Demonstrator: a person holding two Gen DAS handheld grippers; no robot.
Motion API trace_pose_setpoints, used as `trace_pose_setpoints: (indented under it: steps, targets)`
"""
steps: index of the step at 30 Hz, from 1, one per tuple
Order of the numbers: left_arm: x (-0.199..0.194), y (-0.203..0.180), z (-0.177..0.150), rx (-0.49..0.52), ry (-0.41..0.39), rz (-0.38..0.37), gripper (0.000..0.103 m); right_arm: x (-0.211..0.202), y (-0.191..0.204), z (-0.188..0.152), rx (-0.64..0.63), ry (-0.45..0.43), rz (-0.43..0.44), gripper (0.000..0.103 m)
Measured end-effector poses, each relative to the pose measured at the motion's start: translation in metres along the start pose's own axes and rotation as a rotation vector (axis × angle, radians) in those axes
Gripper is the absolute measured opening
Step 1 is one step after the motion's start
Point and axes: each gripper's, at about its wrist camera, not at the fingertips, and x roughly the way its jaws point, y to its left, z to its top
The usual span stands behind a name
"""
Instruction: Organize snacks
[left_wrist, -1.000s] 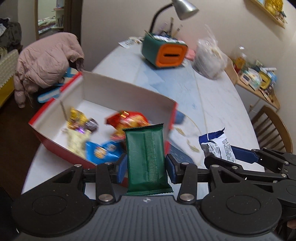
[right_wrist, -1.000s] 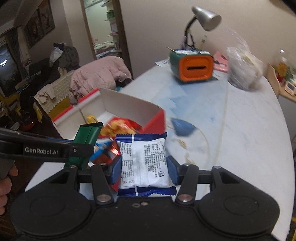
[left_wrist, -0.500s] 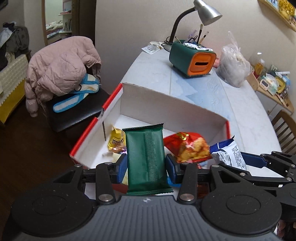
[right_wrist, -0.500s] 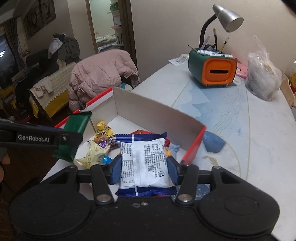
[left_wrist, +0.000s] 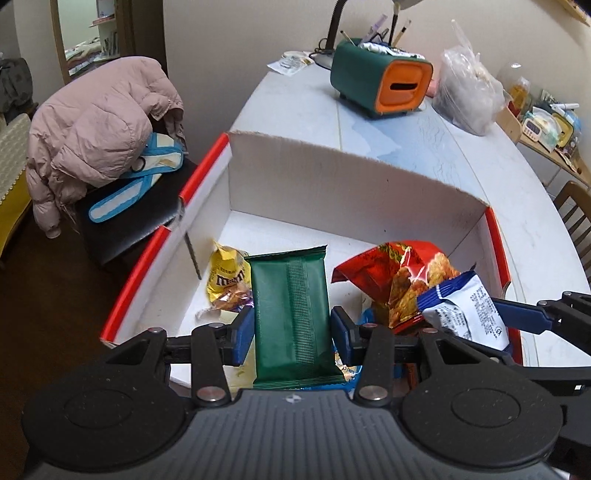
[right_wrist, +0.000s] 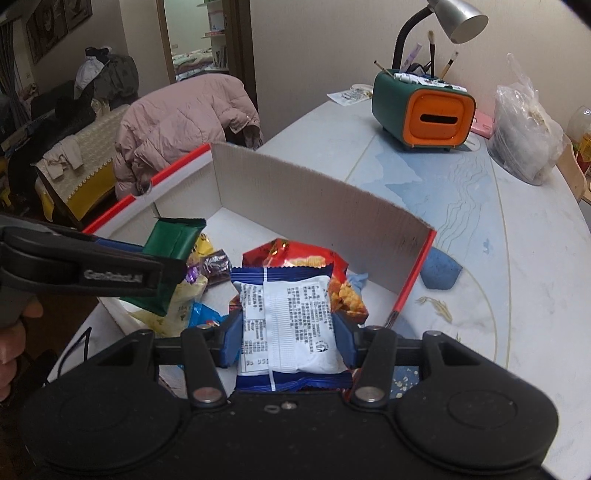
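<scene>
Left wrist view: left gripper (left_wrist: 292, 330) clamps dark green foil snack bar (left_wrist: 291, 314); right gripper (right_wrist: 288, 332) clamps blue-and-white plastic snack packet (right_wrist: 290, 325), both above red-rimmed white cardboard box (left_wrist: 332, 177).

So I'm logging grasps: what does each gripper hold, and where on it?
Left gripper: green packet, clamped across its side edges, lower half. Right gripper: white-and-blue packet, gripped by its side edges.

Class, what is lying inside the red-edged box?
In the box: a yellow candy bag, a red snack bag and small wrappers. The held packets hide the rest.
</scene>
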Motion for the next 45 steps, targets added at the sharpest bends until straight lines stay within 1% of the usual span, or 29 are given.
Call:
trace_pose_setpoints:
  steps: [3,11,16,18,21,23,27,28,31,33,35,36,38,39,43,45]
  targets:
    - [0.004,-0.004,-0.003,0.024,-0.001,-0.008,0.044,0.005,0.003,-0.001,-0.006,0.010,-0.008,0.050]
    - [0.017,-0.007,-0.009,0.042,0.044,-0.002,0.045,0.015,0.004,-0.005,-0.001,0.034,-0.012,0.050]
    - [0.014,-0.008,-0.013,0.047,0.032,-0.003,0.045,0.016,0.005,-0.009,-0.009,0.030,-0.011,0.051]
    - [0.011,-0.008,-0.013,0.046,0.023,-0.002,0.047,0.014,0.005,-0.009,-0.007,0.024,-0.007,0.053]
    - [0.005,-0.008,-0.012,0.043,0.007,-0.006,0.052,0.010,0.004,-0.010,0.000,0.010,-0.005,0.060]
    - [-0.001,-0.009,-0.013,0.044,-0.006,-0.010,0.052,0.006,0.003,-0.010,0.008,-0.002,0.001,0.063]
    - [-0.016,-0.011,-0.014,0.053,-0.040,-0.011,0.054,-0.004,0.000,-0.011,0.024,-0.024,0.018,0.066]
    - [-0.019,-0.011,-0.013,0.053,-0.048,-0.012,0.055,-0.007,-0.001,-0.011,0.029,-0.033,0.021,0.069]
    - [-0.032,-0.011,-0.014,0.053,-0.077,-0.021,0.057,-0.018,-0.005,-0.011,0.045,-0.059,0.037,0.070]
    - [-0.041,-0.012,-0.015,0.053,-0.095,-0.027,0.057,-0.026,-0.008,-0.012,0.057,-0.077,0.043,0.073]
    - [-0.050,-0.013,-0.015,0.053,-0.115,-0.034,0.057,-0.034,-0.011,-0.012,0.070,-0.098,0.050,0.080]
    - [-0.054,-0.013,-0.015,0.052,-0.124,-0.037,0.058,-0.039,-0.012,-0.013,0.076,-0.112,0.052,0.081]
    - [-0.063,-0.014,-0.016,0.047,-0.141,-0.043,0.061,-0.048,-0.015,-0.015,0.086,-0.135,0.057,0.082]
    - [-0.067,-0.014,-0.016,0.044,-0.150,-0.046,0.064,-0.052,-0.015,-0.015,0.090,-0.146,0.062,0.083]
    - [-0.085,-0.017,-0.018,0.044,-0.183,-0.060,0.068,-0.073,-0.016,-0.019,0.091,-0.212,0.065,0.085]
    - [-0.093,-0.018,-0.019,0.041,-0.196,-0.068,0.070,-0.082,-0.017,-0.021,0.088,-0.239,0.069,0.090]
